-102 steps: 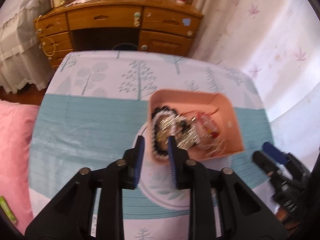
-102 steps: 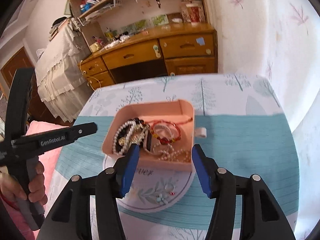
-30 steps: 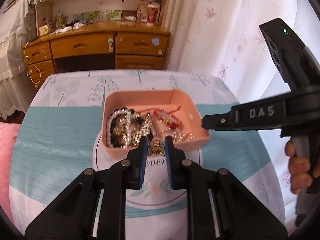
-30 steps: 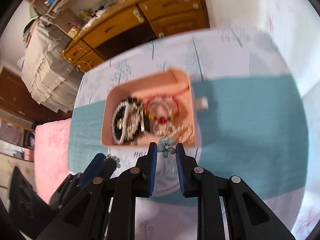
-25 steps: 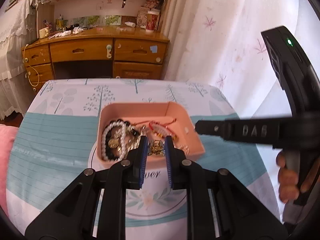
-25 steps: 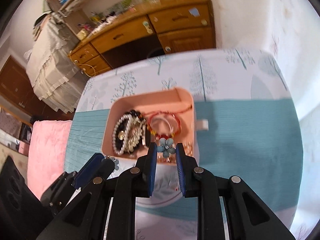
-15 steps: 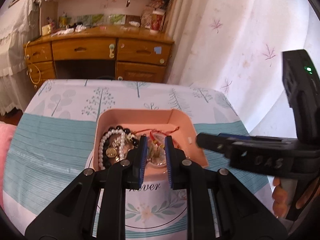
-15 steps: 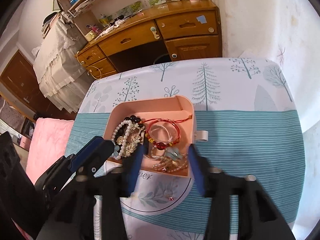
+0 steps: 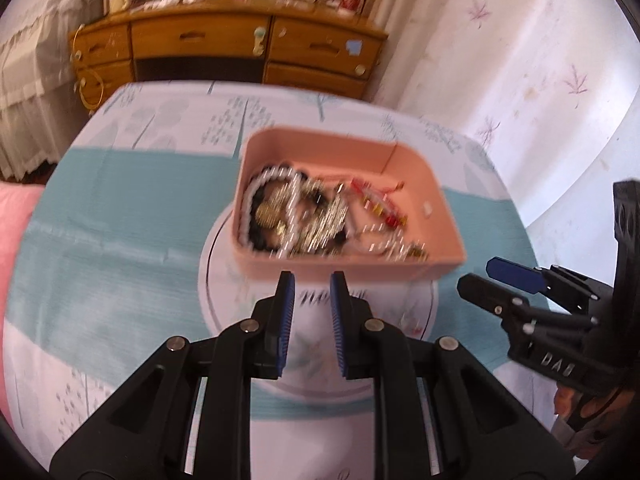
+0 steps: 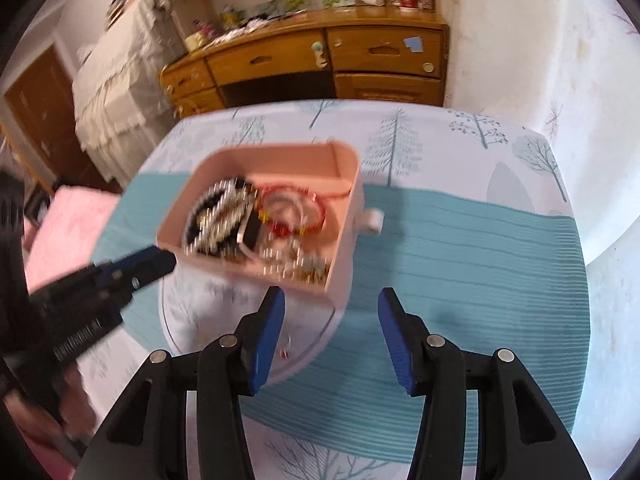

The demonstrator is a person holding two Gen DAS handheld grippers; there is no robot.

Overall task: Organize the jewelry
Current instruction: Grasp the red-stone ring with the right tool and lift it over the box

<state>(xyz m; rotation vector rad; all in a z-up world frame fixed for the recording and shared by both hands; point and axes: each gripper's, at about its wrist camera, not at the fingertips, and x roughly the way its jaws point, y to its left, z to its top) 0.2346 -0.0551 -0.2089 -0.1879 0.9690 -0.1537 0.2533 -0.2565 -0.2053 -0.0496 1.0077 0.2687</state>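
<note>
The left gripper (image 9: pixel 311 282) has its fingers narrowly parted around nothing at lower centre, the right gripper (image 10: pixel 331 300) is spread wide and empty, and above both, mid-frame, sits the pink tray (image 10: pixel 347 216) heaped with blurred jewelry (image 9: pixel 320 220).

A table (image 10: pixel 460 264) under a cloth of teal stripes and printed trees fills the middle of both views. A white round mat (image 9: pixel 240 304) lies on it at centre, and the pink tray (image 9: pixel 416 188) sits on the mat's far edge.
</note>
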